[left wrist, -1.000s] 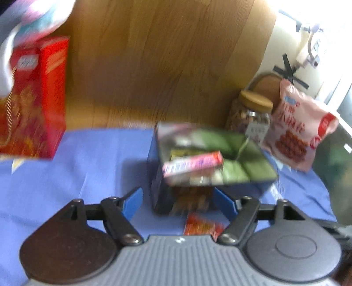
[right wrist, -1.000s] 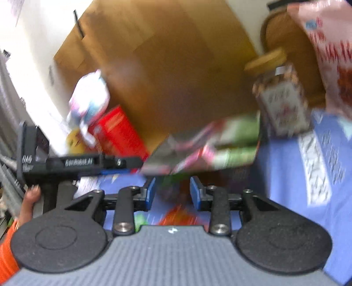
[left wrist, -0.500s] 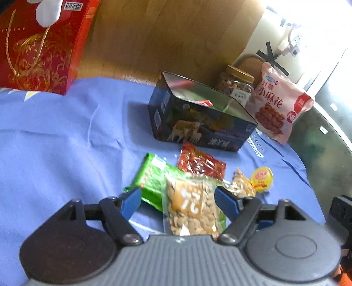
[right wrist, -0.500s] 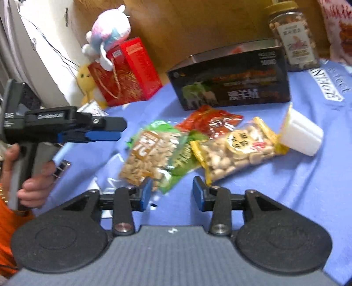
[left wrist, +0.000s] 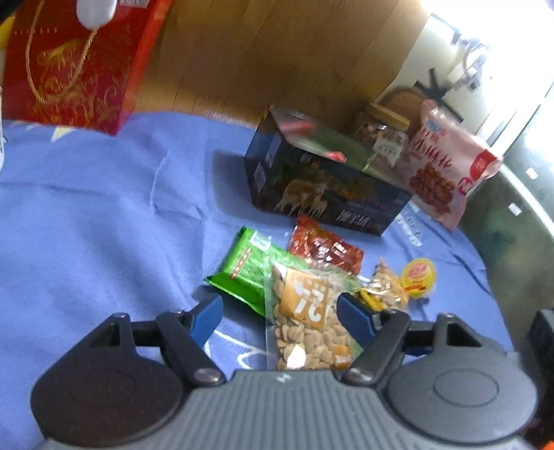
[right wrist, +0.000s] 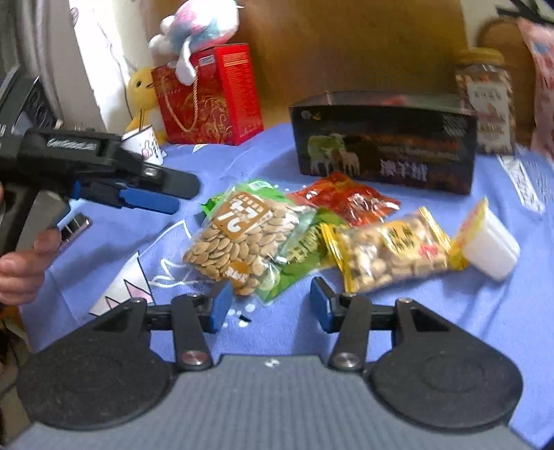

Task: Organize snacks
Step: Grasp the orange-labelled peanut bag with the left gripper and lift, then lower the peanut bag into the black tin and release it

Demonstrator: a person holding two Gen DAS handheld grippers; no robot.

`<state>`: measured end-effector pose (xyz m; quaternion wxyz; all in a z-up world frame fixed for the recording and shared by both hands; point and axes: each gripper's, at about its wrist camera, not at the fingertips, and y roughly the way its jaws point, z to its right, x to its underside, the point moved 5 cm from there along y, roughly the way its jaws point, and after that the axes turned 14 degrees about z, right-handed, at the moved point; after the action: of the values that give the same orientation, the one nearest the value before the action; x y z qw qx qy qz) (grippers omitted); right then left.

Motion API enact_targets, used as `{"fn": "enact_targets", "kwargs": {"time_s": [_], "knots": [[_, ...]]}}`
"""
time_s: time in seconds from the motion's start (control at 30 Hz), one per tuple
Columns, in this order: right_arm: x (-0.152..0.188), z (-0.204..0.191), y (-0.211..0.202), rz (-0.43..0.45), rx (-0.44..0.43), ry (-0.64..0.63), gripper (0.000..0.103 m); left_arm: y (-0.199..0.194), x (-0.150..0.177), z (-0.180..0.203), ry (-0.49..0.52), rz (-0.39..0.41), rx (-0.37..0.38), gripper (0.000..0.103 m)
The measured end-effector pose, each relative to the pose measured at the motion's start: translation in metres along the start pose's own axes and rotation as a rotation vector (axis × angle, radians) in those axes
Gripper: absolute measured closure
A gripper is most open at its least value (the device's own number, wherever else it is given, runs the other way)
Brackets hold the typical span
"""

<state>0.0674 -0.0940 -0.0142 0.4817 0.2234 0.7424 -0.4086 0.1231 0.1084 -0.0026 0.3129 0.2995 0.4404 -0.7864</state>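
Loose snacks lie on the blue cloth: a clear seed pack [left wrist: 304, 322] [right wrist: 239, 235], a green pack [left wrist: 249, 270] [right wrist: 301, 256], a red pack [left wrist: 325, 245] [right wrist: 346, 200], a yellow peanut pack [right wrist: 391, 249] [left wrist: 384, 290] and a jelly cup [right wrist: 491, 249] [left wrist: 419, 273]. A dark open box [left wrist: 322, 180] [right wrist: 384, 138] stands behind them. My left gripper [left wrist: 278, 311] is open, its jaws either side of the seed pack, above it; it also shows in the right wrist view [right wrist: 152, 197]. My right gripper [right wrist: 270, 304] is open and empty, just before the green pack.
A red gift bag [left wrist: 76, 65] [right wrist: 207, 97] with plush toys [right wrist: 197, 31] stands at the back left. A nut jar [left wrist: 384, 135] [right wrist: 484, 100] and a pink snack bag [left wrist: 446, 162] stand behind the box. A white cup [right wrist: 145, 145] stands left.
Both views swung down from the box's open top to the loose snacks. In the last half second both grippers moved slightly closer to the seed pack.
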Motion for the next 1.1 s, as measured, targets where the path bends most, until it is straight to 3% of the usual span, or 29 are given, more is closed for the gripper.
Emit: {"fn": "enact_targets", "kwargs": {"time_s": [0.07,0.1,0.13,0.2,0.27,0.47,0.7,0.93,1.1], "knots": [[-0.002,-0.004,0.005,-0.002,0.005,-0.031,0.049,0.013,0.012,0.003,-0.023,-0.056,0.035,0.044],[-0.002,-0.005,0.008,-0.004,0.004,-0.036,0.049,0.013,0.017,0.009,0.006,-0.038,0.044,0.046],[-0.002,-0.007,0.011,-0.002,0.003,-0.042,0.049,0.012,0.022,0.018,0.076,-0.040,0.026,0.061],[-0.001,-0.014,0.013,-0.001,-0.026,-0.039,0.059,0.006,0.027,0.025,0.108,-0.036,0.010,0.062],[0.001,-0.022,0.012,0.010,-0.029,-0.049,0.059,-0.002,0.028,0.022,0.069,-0.039,0.017,0.068],[-0.002,-0.032,0.005,0.065,-0.072,-0.049,0.065,-0.029,0.016,0.021,0.036,0.016,0.040,0.068],[-0.048,-0.021,0.009,0.202,-0.026,-0.056,0.065,-0.014,-0.058,0.055,0.108,0.160,0.091,0.068],[-0.112,0.029,0.036,0.308,0.084,-0.084,0.065,0.059,-0.130,0.084,0.108,0.192,0.141,0.068],[-0.125,0.075,0.052,0.308,0.189,-0.086,0.065,0.122,-0.137,0.097,0.089,0.155,0.161,0.067]]}}
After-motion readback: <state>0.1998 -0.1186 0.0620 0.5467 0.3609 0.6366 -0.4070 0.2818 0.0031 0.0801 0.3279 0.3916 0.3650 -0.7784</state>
